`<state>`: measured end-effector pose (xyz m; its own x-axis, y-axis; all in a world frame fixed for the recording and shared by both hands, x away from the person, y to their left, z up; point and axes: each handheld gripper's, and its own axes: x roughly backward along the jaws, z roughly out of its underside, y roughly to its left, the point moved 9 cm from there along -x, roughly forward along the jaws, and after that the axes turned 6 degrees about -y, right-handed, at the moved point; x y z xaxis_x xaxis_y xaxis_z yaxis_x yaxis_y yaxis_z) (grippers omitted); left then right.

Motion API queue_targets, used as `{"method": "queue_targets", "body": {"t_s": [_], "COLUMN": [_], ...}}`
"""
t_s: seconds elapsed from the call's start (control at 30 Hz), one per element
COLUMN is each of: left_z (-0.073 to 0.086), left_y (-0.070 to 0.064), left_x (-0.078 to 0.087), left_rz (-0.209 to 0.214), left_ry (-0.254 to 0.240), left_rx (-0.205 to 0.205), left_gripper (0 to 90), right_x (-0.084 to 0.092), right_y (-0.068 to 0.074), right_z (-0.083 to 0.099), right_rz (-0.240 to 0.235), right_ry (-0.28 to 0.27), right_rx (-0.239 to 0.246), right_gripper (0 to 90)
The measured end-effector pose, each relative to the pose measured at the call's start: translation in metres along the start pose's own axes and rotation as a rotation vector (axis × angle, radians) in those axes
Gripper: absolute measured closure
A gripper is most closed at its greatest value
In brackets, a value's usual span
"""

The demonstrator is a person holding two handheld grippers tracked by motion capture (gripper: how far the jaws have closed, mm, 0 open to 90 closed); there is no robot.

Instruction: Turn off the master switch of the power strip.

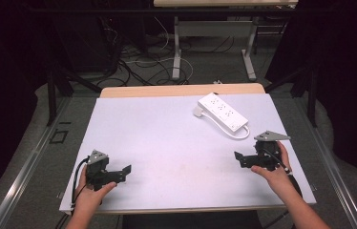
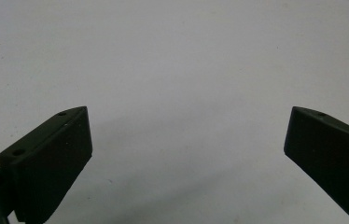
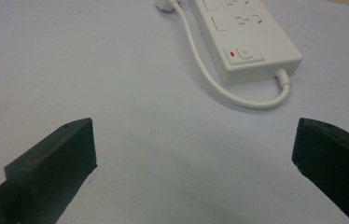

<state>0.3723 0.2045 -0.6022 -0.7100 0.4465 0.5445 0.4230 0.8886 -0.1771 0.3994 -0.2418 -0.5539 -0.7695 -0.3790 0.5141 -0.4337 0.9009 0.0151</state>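
High view: a white power strip [image 1: 223,112] is seen lying flat on the white table [image 1: 167,138], toward two o'clock from the table's middle, its length running from eleven to five o'clock. A white cable [image 1: 241,135] is looped out of its near end and led back along its side to a plug [image 1: 197,111] at the far end. The right gripper [image 1: 237,159] is held at about four o'clock, near the strip's near end but apart from it. The left gripper [image 1: 128,171] is held at about seven o'clock, well apart from the strip.

Right gripper view: the jaws are spread wide with nothing between them, and the strip, with its switch [image 3: 243,52], is seen ahead at one o'clock.

Left gripper view: the jaws are likewise spread wide and nothing is gripped; bare table lies between them.
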Motion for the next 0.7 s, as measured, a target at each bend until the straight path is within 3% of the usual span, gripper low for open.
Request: {"method": "queue_targets", "body": {"t_s": [0.17,0.37,0.7], "left_z": [0.0,-0.001,-0.001], "left_y": [0.0,0.0,-0.001], "left_x": [0.0,-0.002,-0.001], "left_rz": [-0.004,-0.009,-0.002], "left_ry": [-0.006,-0.02,-0.028], "left_rx": [-0.004,-0.005,0.006], "left_gripper": [0.4,0.4,0.4], "right_x": [0.003,0.007,0.009], "right_y": [-0.003,-0.01,-0.019], "right_z": [0.011,0.028,0.053], "right_rz": [0.007,0.041,0.052], "right_ry": [-0.012,-0.024,-0.022], "right_rx": [-0.035,-0.034,-0.064], "right_gripper": [0.0,0.0,0.0]}}
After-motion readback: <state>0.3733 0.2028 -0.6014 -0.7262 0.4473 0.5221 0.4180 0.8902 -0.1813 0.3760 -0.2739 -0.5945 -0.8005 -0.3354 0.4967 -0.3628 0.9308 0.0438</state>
